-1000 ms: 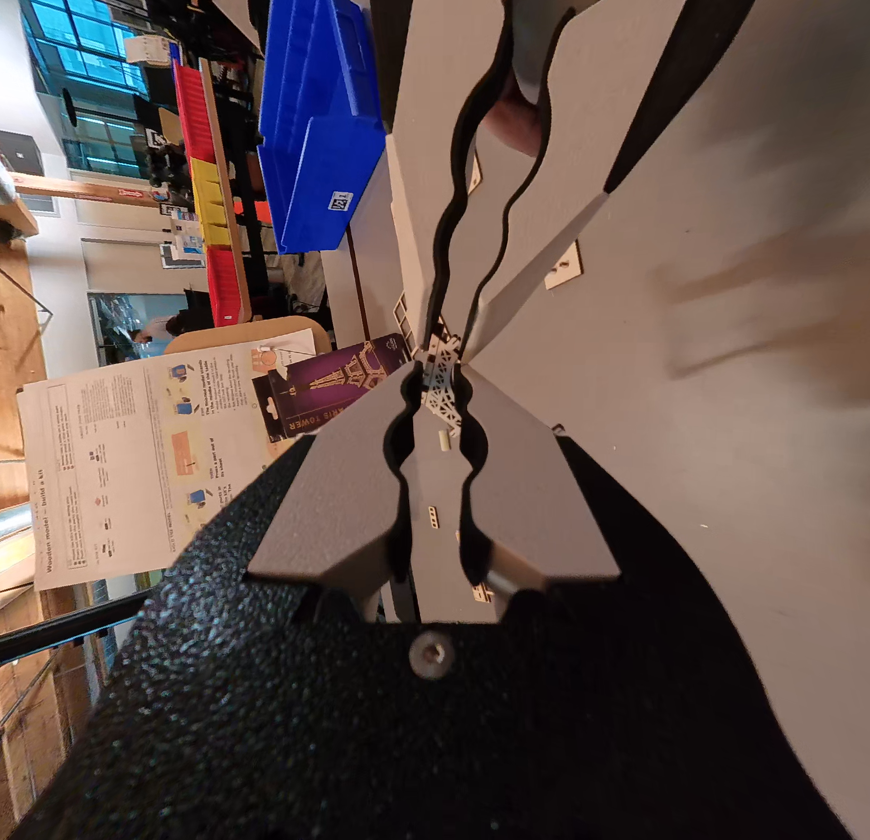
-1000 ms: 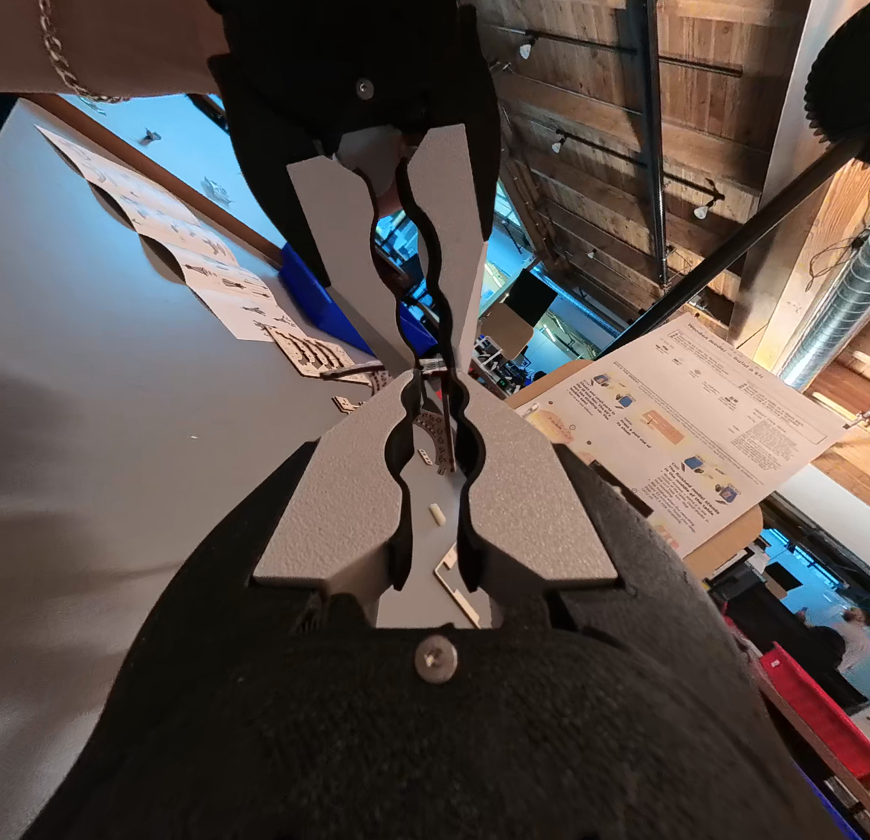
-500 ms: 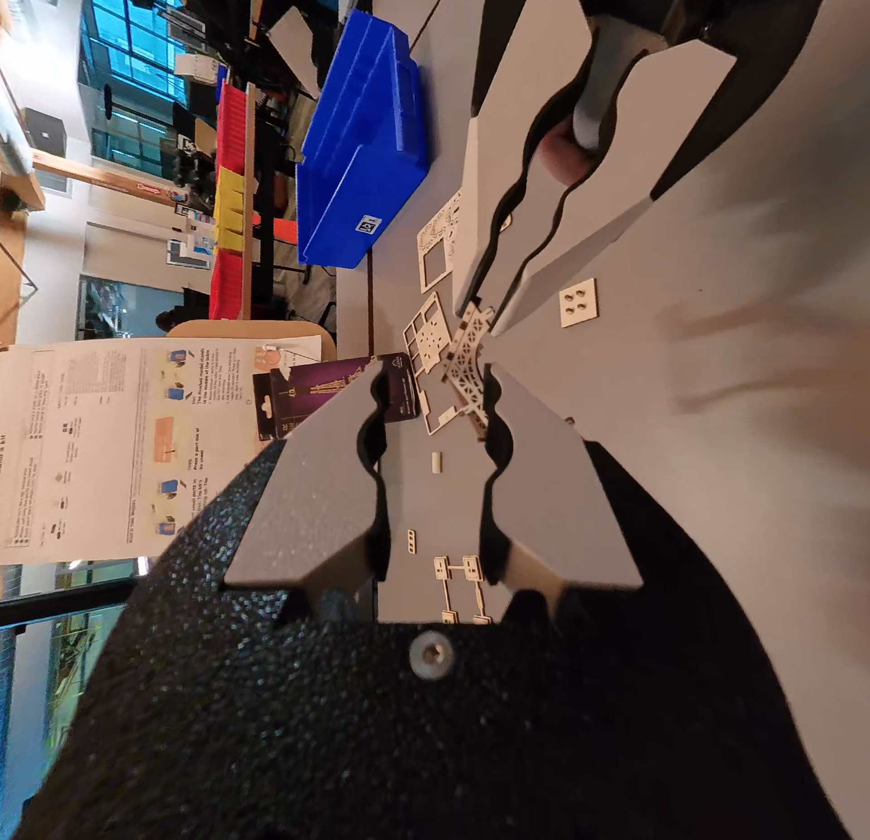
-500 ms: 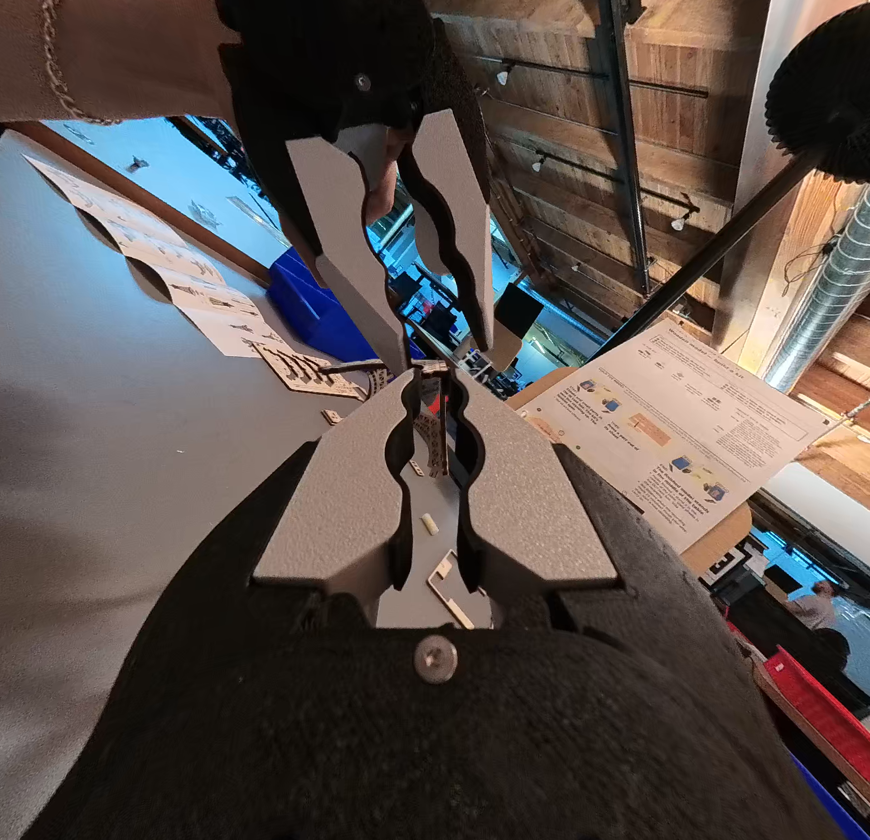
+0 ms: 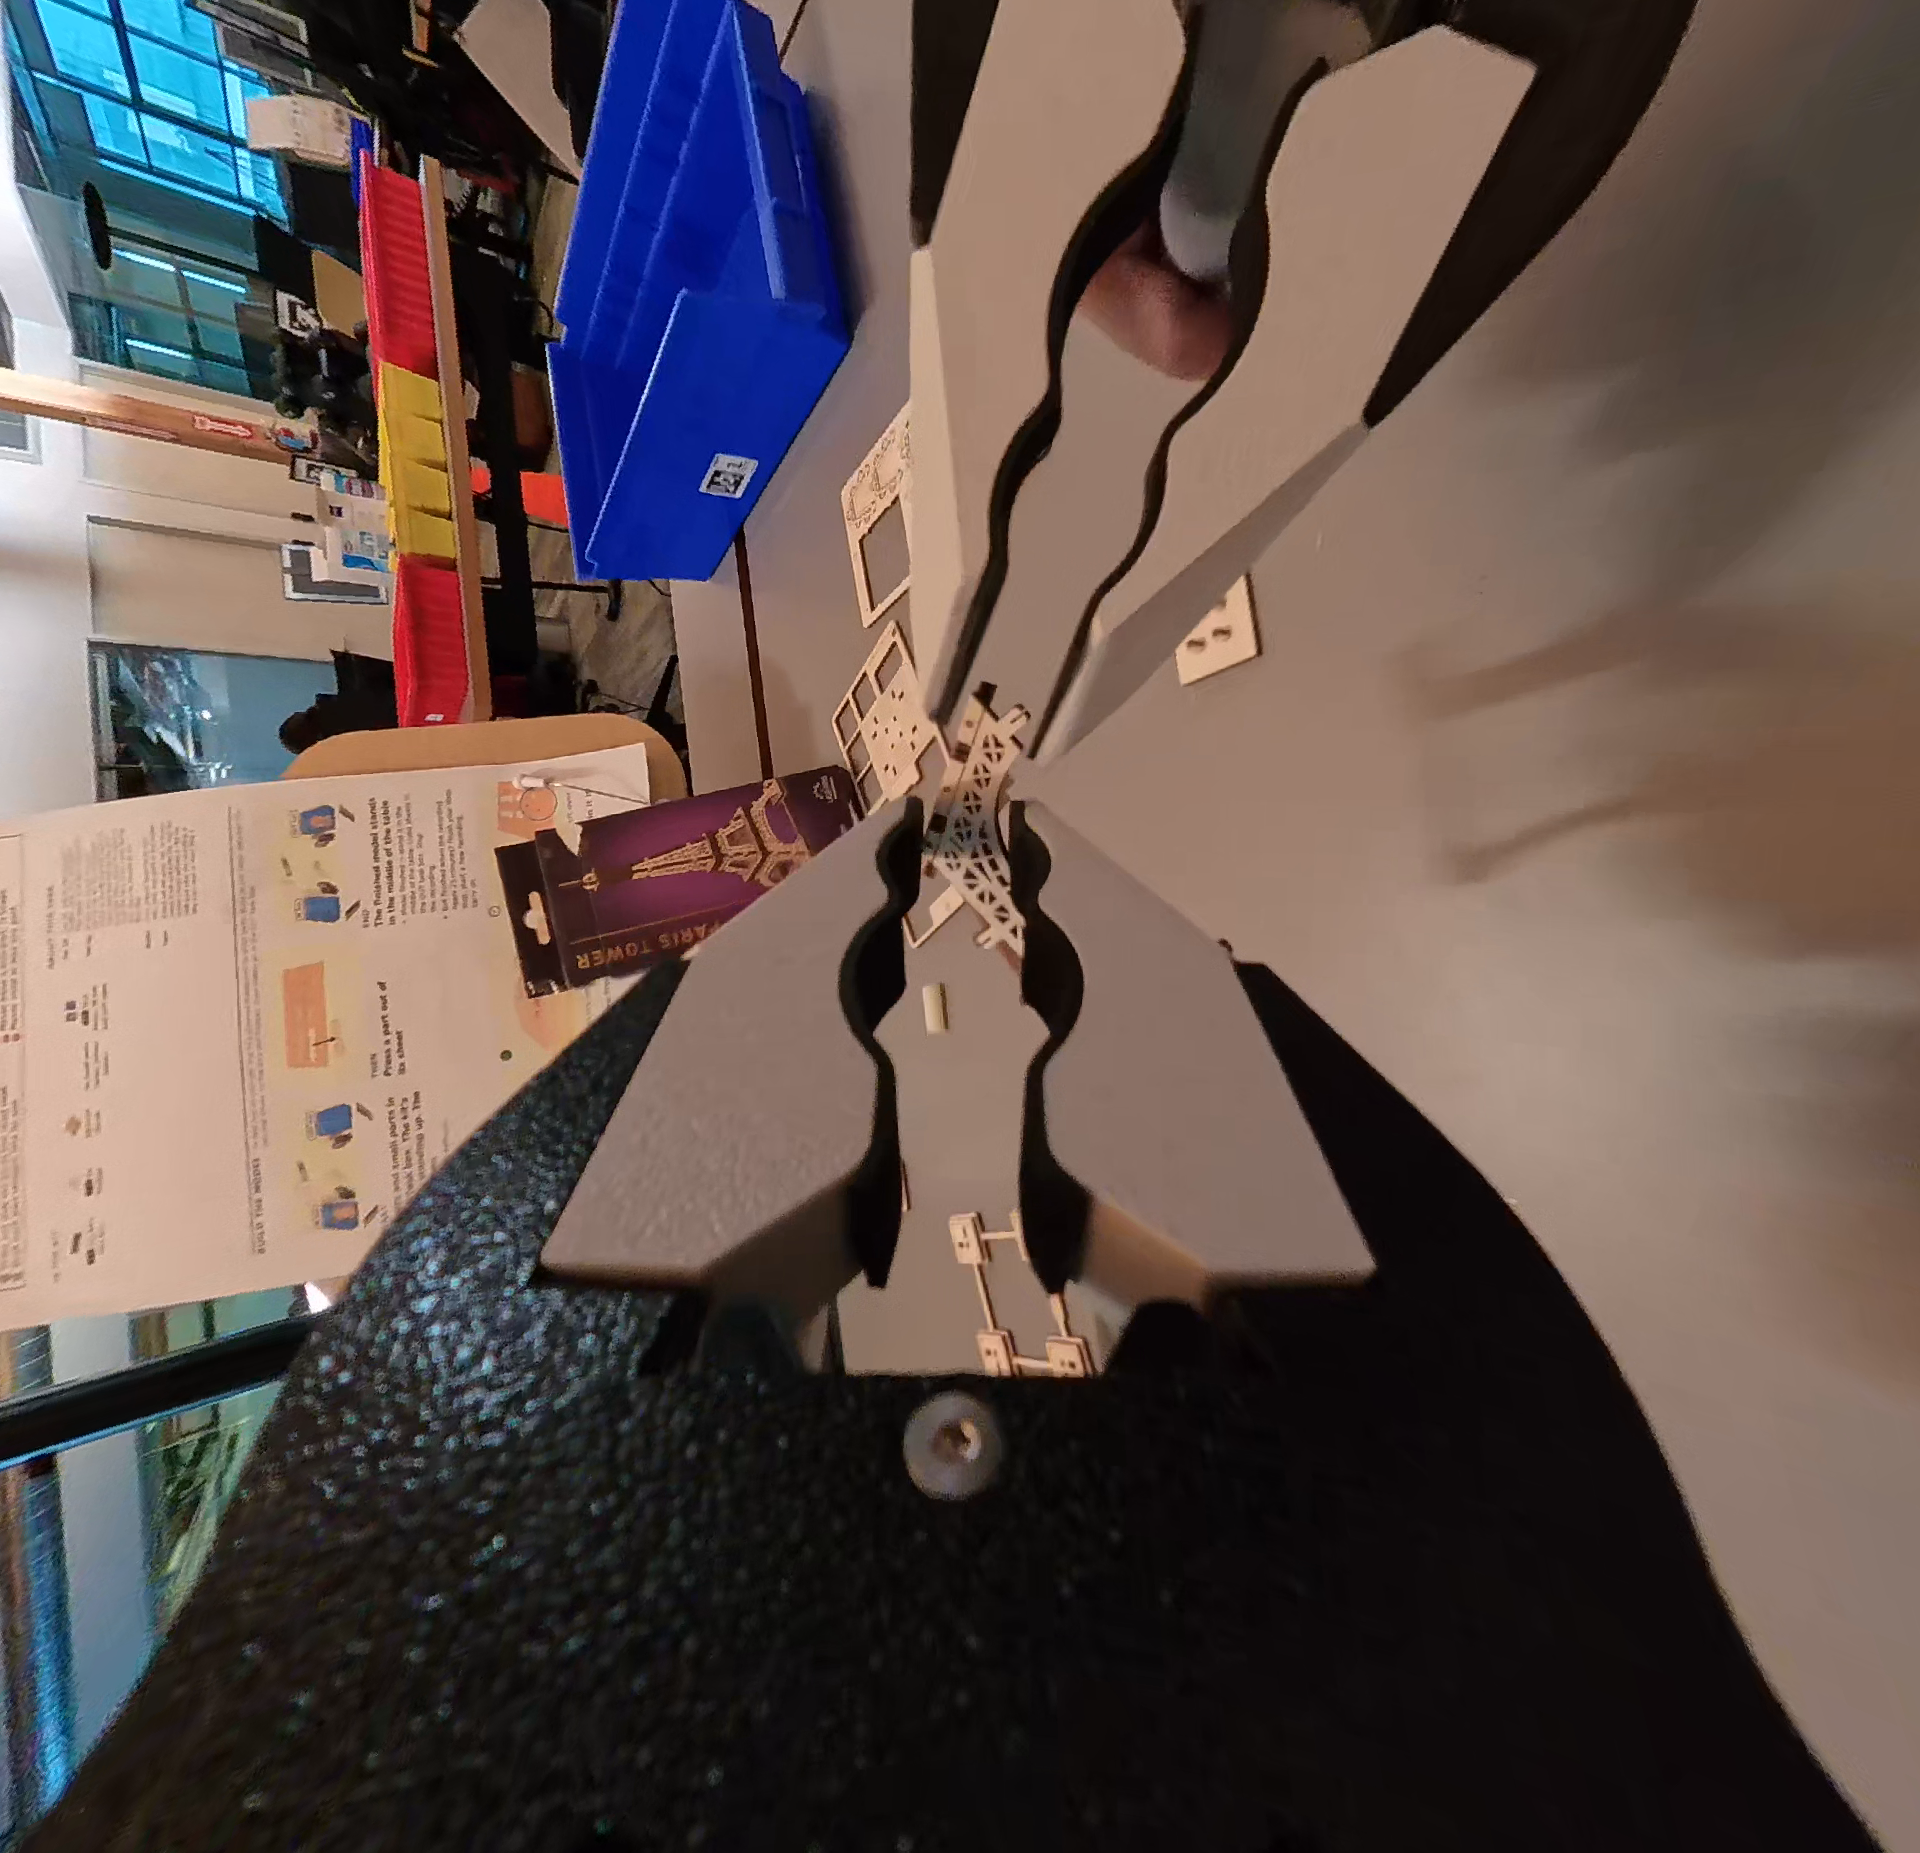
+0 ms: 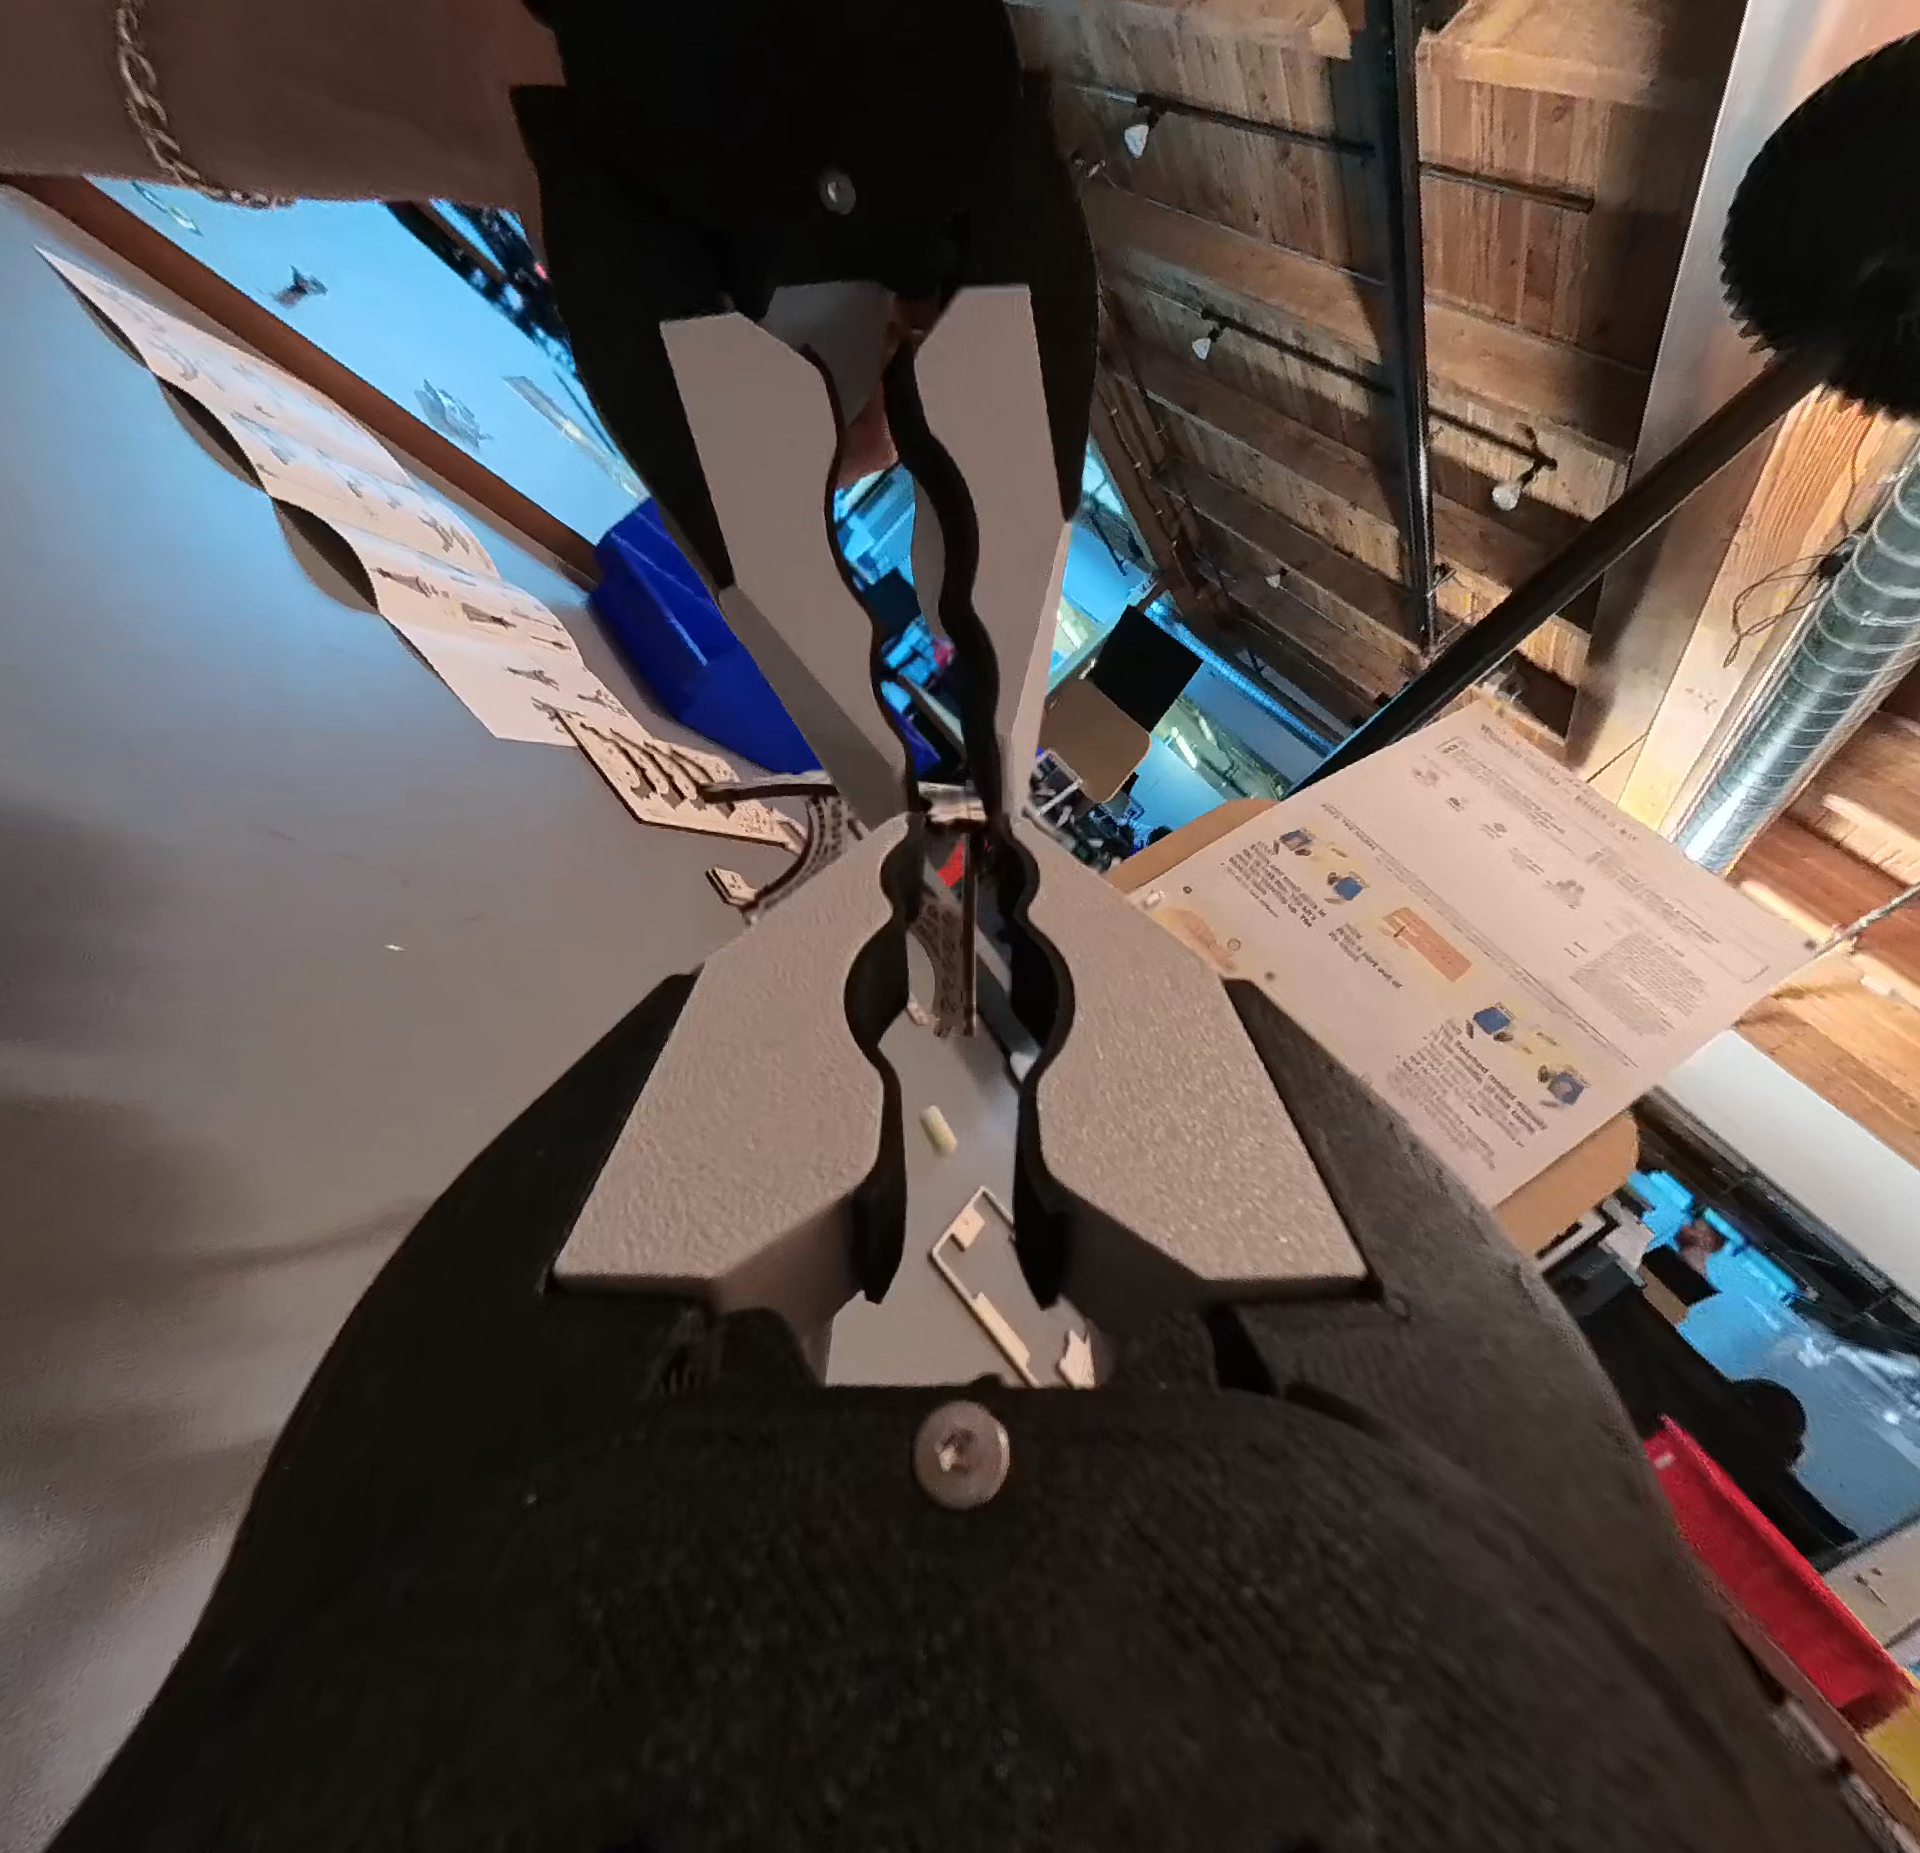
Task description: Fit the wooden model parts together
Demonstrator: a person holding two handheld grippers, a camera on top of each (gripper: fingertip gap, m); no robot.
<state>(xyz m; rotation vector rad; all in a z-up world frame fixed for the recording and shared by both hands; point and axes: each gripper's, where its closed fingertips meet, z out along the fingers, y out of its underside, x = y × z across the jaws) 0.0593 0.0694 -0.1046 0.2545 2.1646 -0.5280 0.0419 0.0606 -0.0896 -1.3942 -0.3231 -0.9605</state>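
The 2 grippers meet tip to tip above the grey tabletop (image 5: 1558,972), with a small wooden lattice tower section (image 5: 977,858) caught between them. In the left wrist view the left gripper (image 5: 966,816) has its tips closed to a narrow gap around the lower, wider end of the lattice, while the right gripper (image 5: 992,733) pinches the upper end from the opposite side. The right wrist view shows the right gripper (image 6: 961,842) nearly closed on the piece seen edge-on, and the left gripper (image 6: 951,801) coming down to the same spot. Whether the left tips truly bear on the wood or only bracket it is hard to tell. To seat the joint well, it seems best to keep 1 gripper as a fixed anchor and push with the other straight along the slot, without twist, because thin laser-cut struts likely snap under side load. Spare cut-out frames (image 5: 883,723), a loose peg (image 5: 935,1008), the purple kit package (image 5: 665,889) and an instruction sheet (image 5: 260,1045) lie near on the tabletop, clear of the work.
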